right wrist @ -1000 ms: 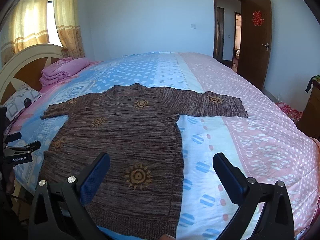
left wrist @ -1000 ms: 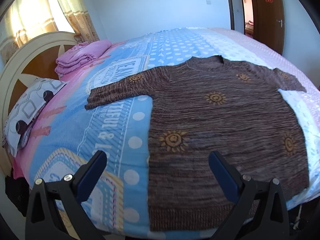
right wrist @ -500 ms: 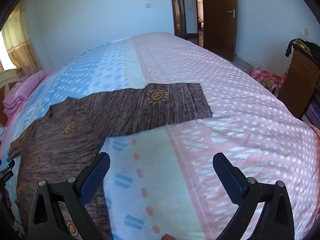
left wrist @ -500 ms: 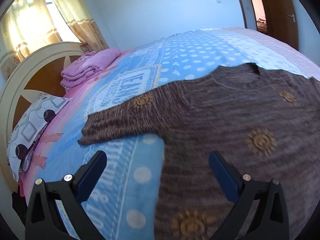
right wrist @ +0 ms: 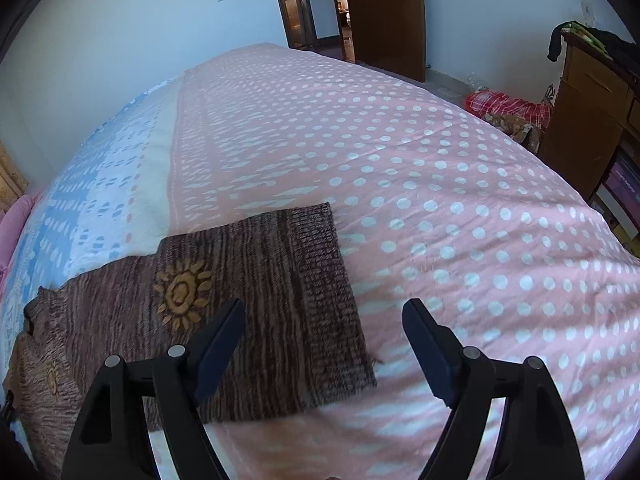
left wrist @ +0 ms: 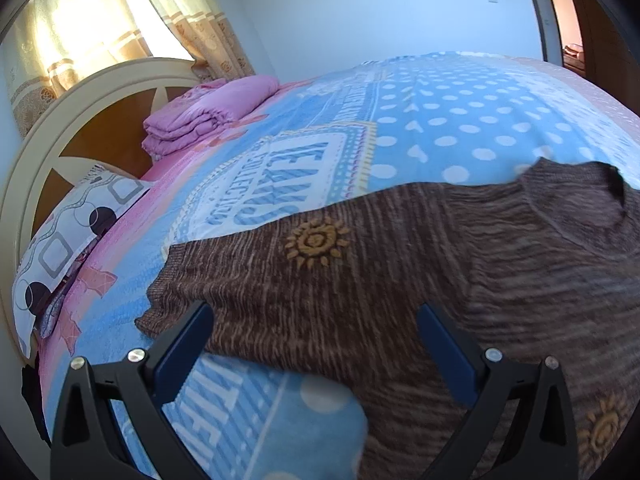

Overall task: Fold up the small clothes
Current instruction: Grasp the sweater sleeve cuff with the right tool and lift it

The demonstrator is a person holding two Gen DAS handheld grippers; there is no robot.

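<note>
Between the wide-apart fingers of the left gripper (left wrist: 316, 328) lies one sleeve (left wrist: 256, 292) of the brown sweater (left wrist: 500, 280); its jaws hold nothing, and the left fingertip sits over the cuff end, contact not clear. The right gripper (right wrist: 322, 322) is likewise spread wide and empty, its left finger over the other sleeve (right wrist: 256, 292), whose ribbed cuff (right wrist: 328, 300) ends between the two fingers, its right finger over bare blanket (right wrist: 440, 184). The sweater lies flat on the bed, sleeves stretched out to either side, collar (left wrist: 576, 200) visible in the left view, sun motifs on the knit. Farther off, folded pink bedding (left wrist: 208, 112) and a patterned pillow (left wrist: 72, 248) rest by the headboard (left wrist: 52, 128); a wooden door (right wrist: 384, 16) and a cabinet (right wrist: 584, 120) stand beyond the bed.
</note>
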